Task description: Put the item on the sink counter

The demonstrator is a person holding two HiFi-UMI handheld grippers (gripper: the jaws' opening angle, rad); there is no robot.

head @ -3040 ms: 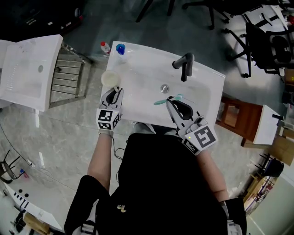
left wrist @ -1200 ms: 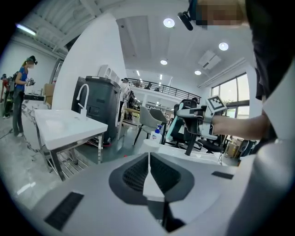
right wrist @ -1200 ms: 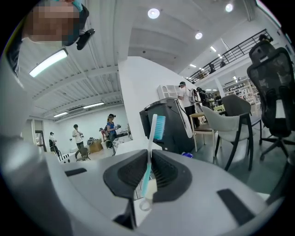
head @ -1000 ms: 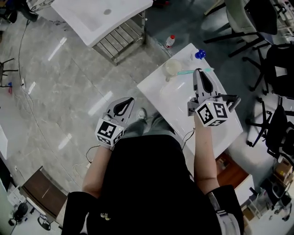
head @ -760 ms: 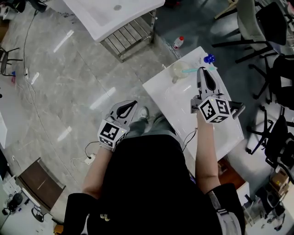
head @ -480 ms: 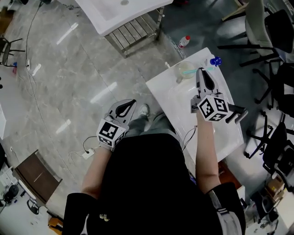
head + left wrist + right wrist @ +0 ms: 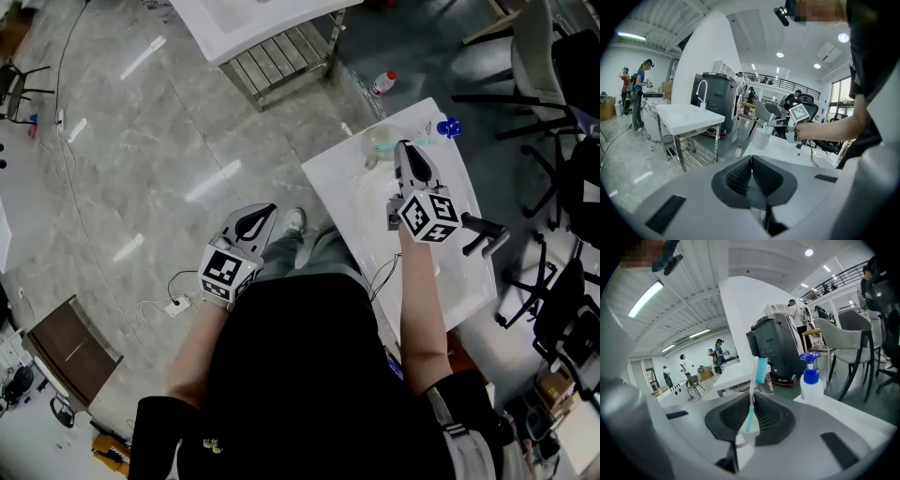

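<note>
A teal toothbrush [image 7: 751,401] stands upright between the jaws of my right gripper [image 7: 752,397], which is shut on its handle, bristles on top. In the head view this gripper [image 7: 404,148] hovers over the far corner of the white sink counter [image 7: 342,183], the toothbrush [image 7: 424,142] crosswise at its tip, right beside a pale cup [image 7: 378,142]. A blue-capped pump bottle [image 7: 450,127] stands just beyond; it also shows as the bottle [image 7: 810,380] in the right gripper view. My left gripper [image 7: 262,212] hangs shut and empty over the floor, away from the counter.
A black faucet [image 7: 483,234] rises at the counter's right side. A red-capped bottle [image 7: 382,82] stands on the floor behind the counter. A second sink on a metal rack [image 7: 281,52] is farther back. Office chairs [image 7: 562,84] crowd the right.
My right gripper carried the toothbrush from the basin by the faucet to the counter's corner next to the cup. My left gripper left the counter and now hangs over the floor.
</note>
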